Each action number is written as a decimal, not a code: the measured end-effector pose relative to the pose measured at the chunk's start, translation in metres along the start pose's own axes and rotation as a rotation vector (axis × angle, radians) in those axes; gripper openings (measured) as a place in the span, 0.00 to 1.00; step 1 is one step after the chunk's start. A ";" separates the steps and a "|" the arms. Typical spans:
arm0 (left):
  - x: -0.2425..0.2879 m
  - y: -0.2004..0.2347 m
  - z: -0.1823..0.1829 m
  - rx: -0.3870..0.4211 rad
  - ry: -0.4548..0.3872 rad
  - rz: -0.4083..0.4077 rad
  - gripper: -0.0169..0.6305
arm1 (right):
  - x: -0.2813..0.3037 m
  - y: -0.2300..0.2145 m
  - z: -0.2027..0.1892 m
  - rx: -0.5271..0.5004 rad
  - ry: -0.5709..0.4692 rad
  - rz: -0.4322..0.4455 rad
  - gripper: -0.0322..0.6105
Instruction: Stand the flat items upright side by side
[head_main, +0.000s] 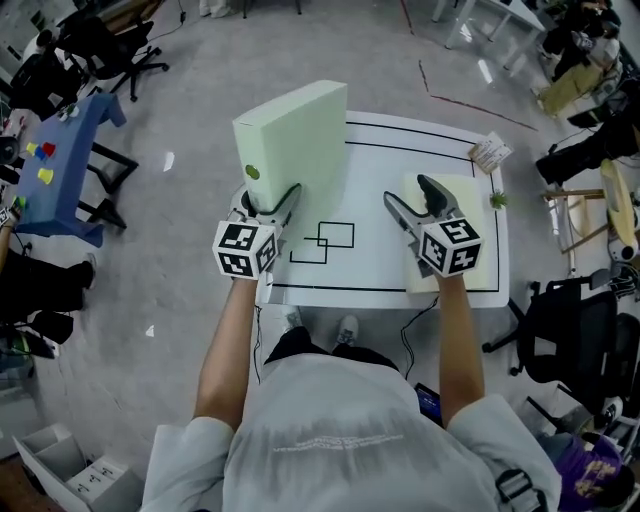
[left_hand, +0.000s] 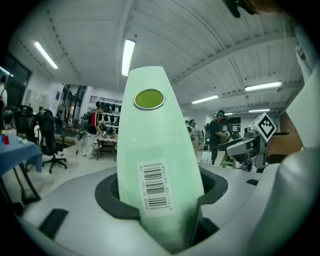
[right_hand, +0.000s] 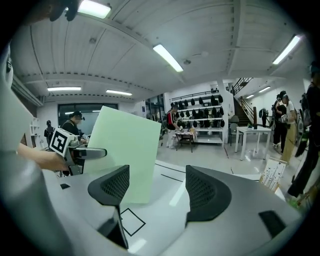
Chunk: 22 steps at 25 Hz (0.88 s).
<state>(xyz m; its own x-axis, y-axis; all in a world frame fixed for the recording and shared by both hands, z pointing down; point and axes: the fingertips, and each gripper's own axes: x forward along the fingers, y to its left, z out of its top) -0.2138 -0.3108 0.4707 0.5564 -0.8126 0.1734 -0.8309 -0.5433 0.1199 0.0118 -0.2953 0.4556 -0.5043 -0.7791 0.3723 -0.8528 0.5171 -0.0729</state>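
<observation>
At the left of your white desk, the big pale green box is held upright, and a second flat box lies at the right. Your left gripper fingers pinch the upright box's near edge. Your right gripper hovers above the flat one, fingers spread and empty.

Pale green box (olive dot), white table.
</observation>
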 end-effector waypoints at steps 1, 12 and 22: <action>0.004 -0.005 -0.001 0.027 -0.012 0.027 0.48 | -0.004 -0.004 -0.003 0.002 0.002 -0.001 0.62; 0.029 -0.047 -0.016 0.260 -0.059 0.353 0.52 | -0.029 -0.034 -0.036 -0.023 0.019 0.021 0.62; 0.024 -0.062 -0.067 0.091 0.028 0.417 0.55 | -0.040 -0.038 -0.040 -0.063 -0.012 0.049 0.62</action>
<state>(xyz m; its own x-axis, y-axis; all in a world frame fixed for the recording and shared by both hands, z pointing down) -0.1486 -0.2828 0.5335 0.1713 -0.9614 0.2152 -0.9810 -0.1865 -0.0526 0.0697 -0.2697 0.4804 -0.5474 -0.7560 0.3589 -0.8168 0.5760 -0.0325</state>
